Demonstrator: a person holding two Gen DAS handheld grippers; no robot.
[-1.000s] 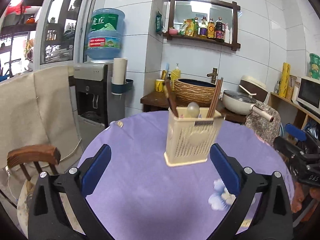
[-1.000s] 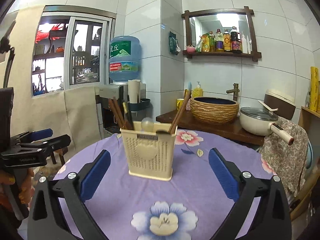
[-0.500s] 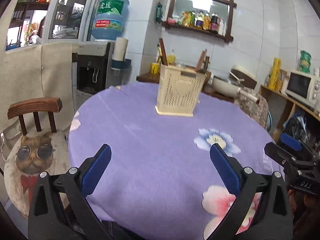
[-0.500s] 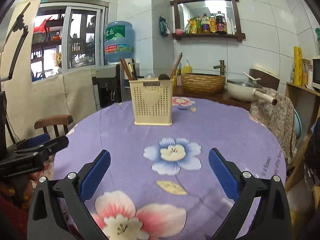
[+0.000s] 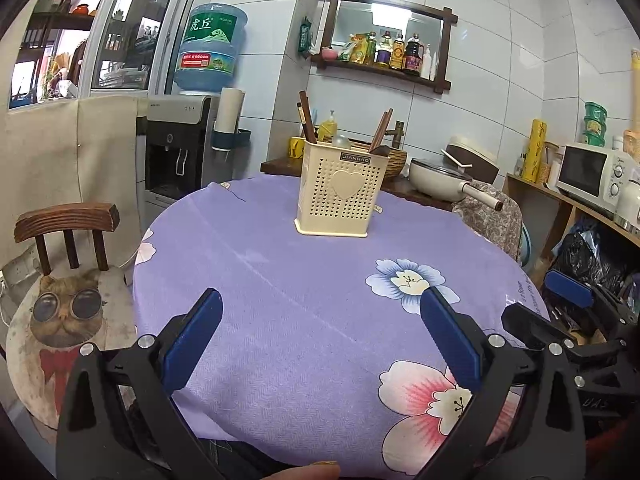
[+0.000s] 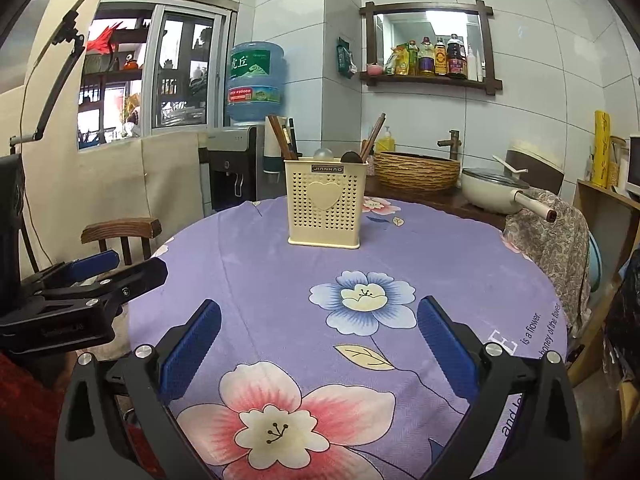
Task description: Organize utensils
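Cream perforated utensil caddy (image 5: pixel 340 196) stands upright on the far half of a round table, on a purple floral tablecloth (image 5: pixel 304 304); heart relief on its front face, dark label above reading "JIANHAO". Inside: dark wooden chopsticks (image 6: pixel 280 136) at its left end, leaning up and left; a second bundle (image 6: pixel 374 134) at the right end, leaning up and right; two rounded spoon ends (image 6: pixel 338 155) just clear the rim between them. Long axes near vertical, tips down in the caddy. Cloth edge on the right carries print, partly legible: "is a flower" and "honey of the flower". Left gripper (image 5: pixel 320 336) hangs over the near table edge, blue pads spread wide, nothing between them. Right gripper (image 6: pixel 320 344) likewise wide apart and empty, above a pink flower print. Both well short of the caddy. Behind: blue water jug (image 5: pixel 210 46) with Chinese characters on a dispenser, wall shelf (image 5: pixel 384 68) of bottles, wooden chair (image 5: pixel 68 232) with cat-in-sunglasses cushion, microwave (image 5: pixel 592 170) at right.
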